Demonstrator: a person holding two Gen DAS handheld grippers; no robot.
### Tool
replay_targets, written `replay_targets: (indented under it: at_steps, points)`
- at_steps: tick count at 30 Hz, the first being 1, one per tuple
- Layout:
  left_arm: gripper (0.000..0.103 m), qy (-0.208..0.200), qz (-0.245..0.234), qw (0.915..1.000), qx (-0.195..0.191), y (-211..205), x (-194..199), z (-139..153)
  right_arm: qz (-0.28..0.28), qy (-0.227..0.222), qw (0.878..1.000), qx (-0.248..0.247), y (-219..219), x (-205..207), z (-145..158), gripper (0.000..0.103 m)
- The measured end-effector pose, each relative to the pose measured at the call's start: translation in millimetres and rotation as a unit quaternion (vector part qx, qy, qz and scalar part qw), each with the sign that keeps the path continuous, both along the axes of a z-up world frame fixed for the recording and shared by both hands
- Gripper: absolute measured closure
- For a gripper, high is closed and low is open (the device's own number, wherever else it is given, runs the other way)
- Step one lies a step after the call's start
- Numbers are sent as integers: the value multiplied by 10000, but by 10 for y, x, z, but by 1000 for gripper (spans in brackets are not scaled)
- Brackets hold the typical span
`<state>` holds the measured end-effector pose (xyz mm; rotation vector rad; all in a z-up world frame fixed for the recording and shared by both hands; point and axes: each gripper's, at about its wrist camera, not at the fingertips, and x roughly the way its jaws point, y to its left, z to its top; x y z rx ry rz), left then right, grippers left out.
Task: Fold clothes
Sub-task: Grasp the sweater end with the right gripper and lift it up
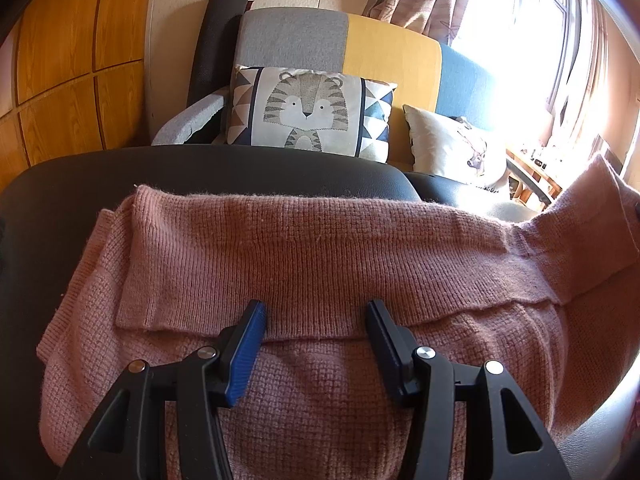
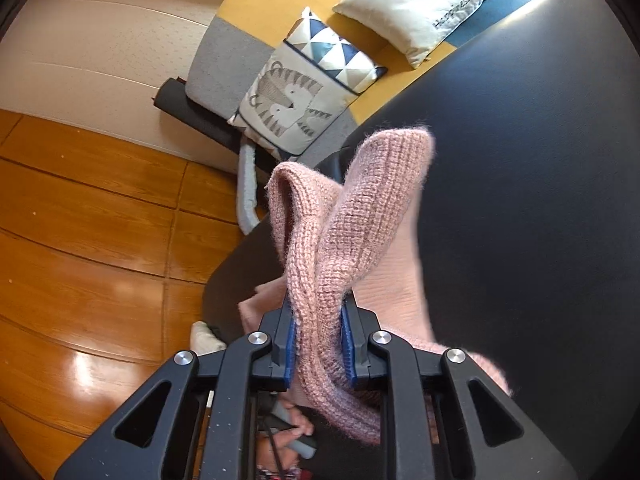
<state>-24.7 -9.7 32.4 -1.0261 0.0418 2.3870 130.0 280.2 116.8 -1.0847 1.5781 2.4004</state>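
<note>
One pink knitted sweater [image 1: 320, 248] spread on a black padded worktop [image 1: 200, 168], right gripper [image 2: 320, 332] fingers clamped on a lifted fold of it, left gripper [image 1: 316, 344] fingers wide apart and empty over its near part, tiger cushion [image 1: 308, 112] on the sofa beyond.

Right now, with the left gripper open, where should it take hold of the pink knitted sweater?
Probably the folded-over edge of the pink knitted sweater, directly ahead of the open left gripper. Come in low from the near side: that edge lies flat as a raised lip across the black padded surface.
</note>
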Motion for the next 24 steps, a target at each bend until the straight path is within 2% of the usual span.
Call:
replay_targets:
  at_steps: [4,8,11,17,21,24]
  points:
    - [51,-83,-83,9998,162,-23,-41,46,194,14,9998,-35,-307,-241,84,84]
    - [51,5,-327,9988,351,11,-47,191,388,27,9992,-70,-615,-483,168,84]
    - [51,106,-440,9971,619,72,-70,335,533,38,9985,-97,-846,-664,231,84]
    - [51,-213,-700,9894,1258,172,-308,516,840,75,9963,-153,-1322,-1031,326,84]
    - [52,-144,-439,9865,1573,-98,-384,571,1065,120,9940,-198,-1658,-1283,350,84]
    - [52,-348,-107,9818,1864,-415,-537,522,1244,138,9917,-283,-1909,-1480,336,84]
